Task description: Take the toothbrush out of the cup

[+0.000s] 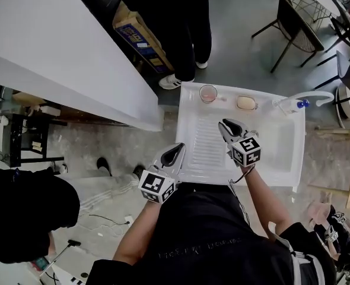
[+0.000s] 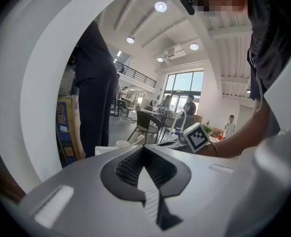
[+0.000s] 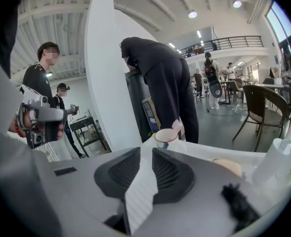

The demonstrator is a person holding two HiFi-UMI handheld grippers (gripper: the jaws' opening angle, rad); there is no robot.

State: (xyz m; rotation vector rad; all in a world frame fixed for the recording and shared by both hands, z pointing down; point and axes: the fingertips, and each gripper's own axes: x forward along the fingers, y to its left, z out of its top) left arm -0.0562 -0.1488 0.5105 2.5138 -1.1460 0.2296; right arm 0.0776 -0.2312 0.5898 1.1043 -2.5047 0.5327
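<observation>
Cup (image 1: 208, 93) is standing upright on the far ledge of the white sink (image 1: 279, 150), near a tan oval lump (image 1: 246, 102); the pink toothbrush (image 3: 178, 128) is sitting in the cup, its end poking over the rim. Left gripper (image 1: 176, 151) is hovering at the sink's near edge, jaws pressed together on nothing. Right gripper (image 1: 229, 127) is hovering over the ribbed drainer, jaws narrowly parted and empty, well short of the cup.
</observation>
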